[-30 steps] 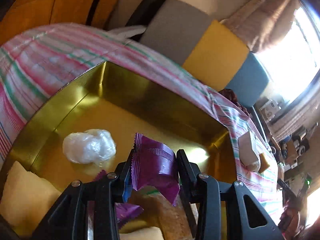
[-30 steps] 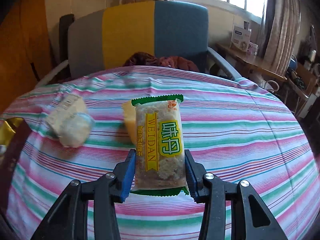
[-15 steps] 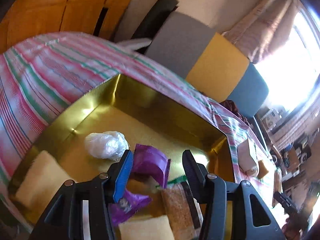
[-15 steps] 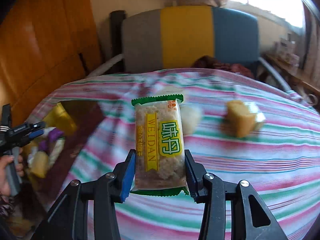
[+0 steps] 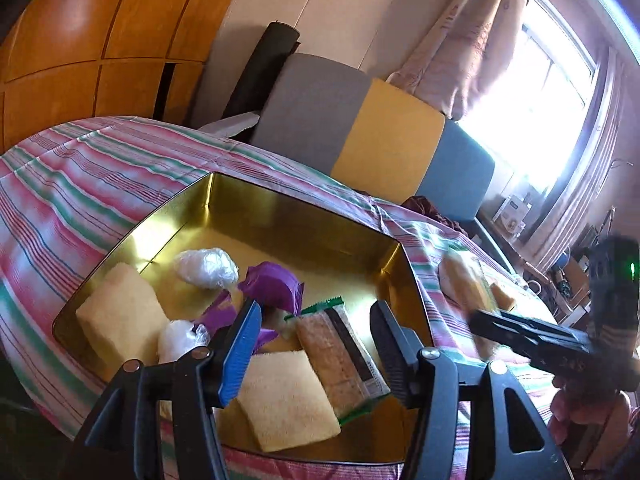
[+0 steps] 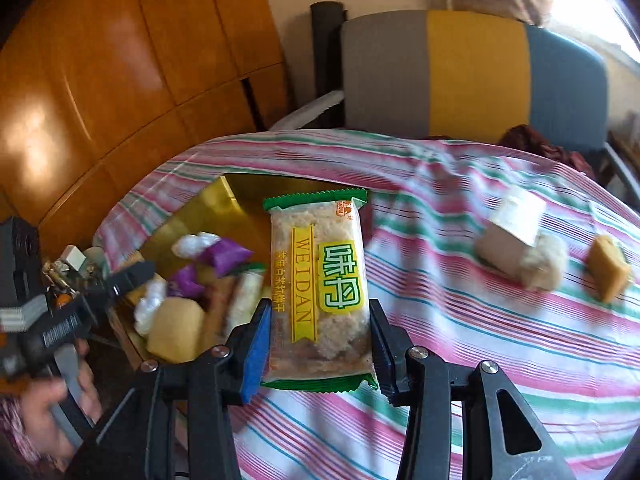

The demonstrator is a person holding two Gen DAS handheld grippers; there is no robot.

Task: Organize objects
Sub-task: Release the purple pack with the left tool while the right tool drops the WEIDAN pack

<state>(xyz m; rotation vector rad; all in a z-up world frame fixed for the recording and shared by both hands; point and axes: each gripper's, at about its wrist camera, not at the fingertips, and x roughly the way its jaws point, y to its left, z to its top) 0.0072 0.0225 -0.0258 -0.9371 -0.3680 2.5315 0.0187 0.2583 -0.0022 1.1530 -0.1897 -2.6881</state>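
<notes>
The right gripper (image 6: 318,344) is clamped on a snack bar (image 6: 320,296) in a clear wrapper with green ends, in the middle of the right wrist view. It holds the bar up above the striped tablecloth (image 6: 500,360). The gold tin (image 5: 280,220) sits at the left of that view, with snacks already inside it.

The left gripper (image 5: 314,336) has nothing between its jaws, and they are opening. It hangs over the near side of the tin, above a purple wrapper (image 5: 274,286) and a yellow cake (image 5: 286,400).

The step now looks like putting the bar into the tin. To do it well, the right gripper should go over a bare spot of gold at the back. It should go low before it lets go, so the bar lands flat. The left gripper should get out of the way first. A white pack (image 6: 516,236) and a small cake (image 6: 608,266) wait at the right on the cloth.
</notes>
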